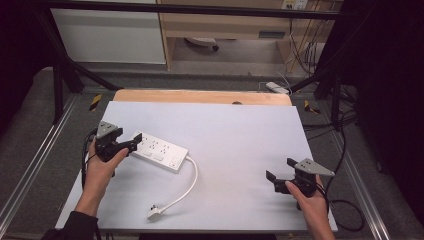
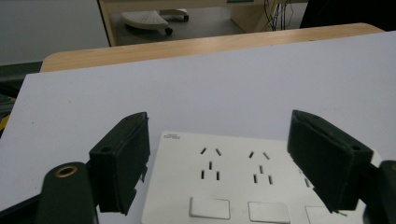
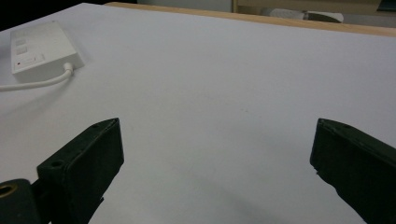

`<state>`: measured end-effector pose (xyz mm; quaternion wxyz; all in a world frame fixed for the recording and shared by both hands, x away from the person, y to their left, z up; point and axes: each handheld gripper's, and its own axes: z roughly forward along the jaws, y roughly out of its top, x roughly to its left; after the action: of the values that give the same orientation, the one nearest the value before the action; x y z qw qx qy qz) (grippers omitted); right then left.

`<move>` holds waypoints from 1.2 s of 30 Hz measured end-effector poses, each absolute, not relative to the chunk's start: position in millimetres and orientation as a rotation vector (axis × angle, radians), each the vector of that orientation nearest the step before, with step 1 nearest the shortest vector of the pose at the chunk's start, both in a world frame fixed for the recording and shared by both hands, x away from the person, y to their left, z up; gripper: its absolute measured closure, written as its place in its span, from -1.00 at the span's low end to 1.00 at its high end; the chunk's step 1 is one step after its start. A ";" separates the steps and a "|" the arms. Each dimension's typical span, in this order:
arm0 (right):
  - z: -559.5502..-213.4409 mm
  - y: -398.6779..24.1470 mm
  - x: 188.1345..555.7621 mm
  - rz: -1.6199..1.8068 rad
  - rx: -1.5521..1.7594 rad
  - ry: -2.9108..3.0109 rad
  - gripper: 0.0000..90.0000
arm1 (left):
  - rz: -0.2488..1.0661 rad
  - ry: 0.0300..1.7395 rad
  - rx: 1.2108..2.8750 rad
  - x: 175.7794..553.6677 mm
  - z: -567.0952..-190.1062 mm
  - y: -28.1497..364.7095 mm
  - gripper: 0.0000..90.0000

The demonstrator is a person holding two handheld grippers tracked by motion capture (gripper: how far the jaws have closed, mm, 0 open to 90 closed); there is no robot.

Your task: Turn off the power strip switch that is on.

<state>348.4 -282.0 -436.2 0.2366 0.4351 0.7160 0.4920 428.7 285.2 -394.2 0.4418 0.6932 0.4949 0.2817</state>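
At the far left, a hand [image 1: 100, 167] with the left gripper [image 1: 136, 142] — jaws apart, one on each side of the near end of the strip [image 1: 159, 151]. No clear touch between pads and strip sides in the left gripper view; strip [image 2: 243, 186] right between the two jaws, small gaps at both sides. No earlier look at hand, so nothing on jaw motion. Strip white, flat on the white mat [image 1: 235, 130], on the left half, long side slanted. Plug holes up, square buttons along one edge. From its far end, a white cord [image 1: 187, 187] in a curve down to a plug [image 1: 155, 214] near the front edge of the mat. Bare mat in the middle. At the right, the other hand [image 1: 311, 200] with the right gripper [image 1: 280, 170] — jaws wide apart, nothing between them, low over bare mat, well apart from the strip. In the right gripper view, strip [image 3: 39, 49] far off at the top left corner.
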 end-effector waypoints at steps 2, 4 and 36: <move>-436.5 -281.8 348.6 1.346 1.189 1.968 -0.93 | 0.703 1.236 1.716 428.8 -395.6 286.8 -0.37; -436.3 -281.6 348.4 1.347 1.187 1.965 -0.93 | 0.705 1.250 1.710 429.0 -397.5 289.2 -0.32; -436.1 -280.7 348.1 1.350 1.180 1.978 -0.92 | 0.679 1.201 1.779 427.8 -414.1 298.0 0.86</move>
<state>348.1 -280.7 -436.1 0.2338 0.4296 0.7206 0.4915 427.8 298.0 -414.1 0.4305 0.7133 0.4814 0.2723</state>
